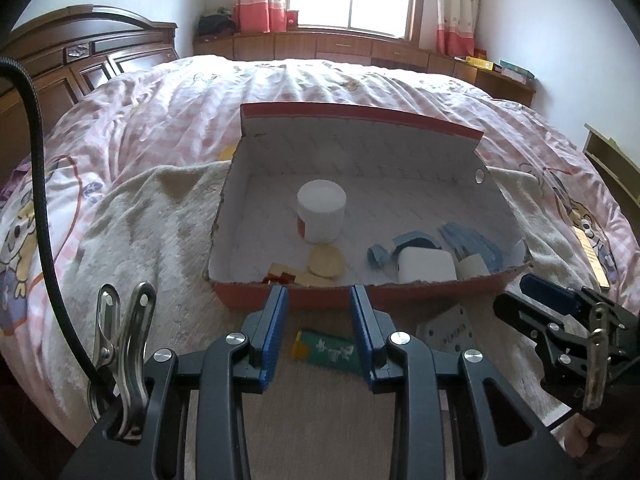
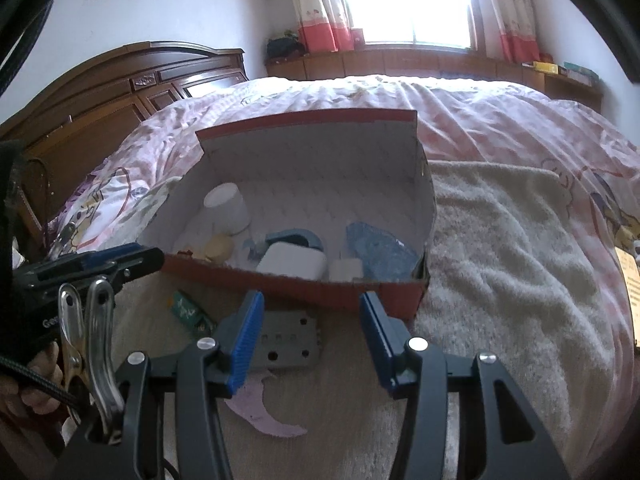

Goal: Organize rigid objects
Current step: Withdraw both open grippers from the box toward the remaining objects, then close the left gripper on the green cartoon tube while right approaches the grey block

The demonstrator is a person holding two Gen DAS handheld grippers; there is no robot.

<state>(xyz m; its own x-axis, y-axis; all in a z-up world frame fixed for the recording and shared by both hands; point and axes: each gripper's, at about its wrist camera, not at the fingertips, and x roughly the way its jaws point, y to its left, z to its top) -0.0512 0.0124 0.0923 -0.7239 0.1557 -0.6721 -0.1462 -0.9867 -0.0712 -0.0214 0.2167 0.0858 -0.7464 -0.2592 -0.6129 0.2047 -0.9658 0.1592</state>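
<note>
Your left gripper (image 1: pixel 319 300) stands part open and empty; the green pack (image 1: pixel 329 350) lies between and below its jaws, short of the box (image 1: pixel 316 300). Your right gripper (image 2: pixel 311 312) gapes wider, empty, over the grey plate (image 2: pixel 286 344). Judged step: pickup; lower and close. The box wall stands just ahead.

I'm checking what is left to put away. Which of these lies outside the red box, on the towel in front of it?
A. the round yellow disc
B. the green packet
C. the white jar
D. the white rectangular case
B: the green packet lies on the towel before the red box; the jar, case and disc sit inside.
</note>
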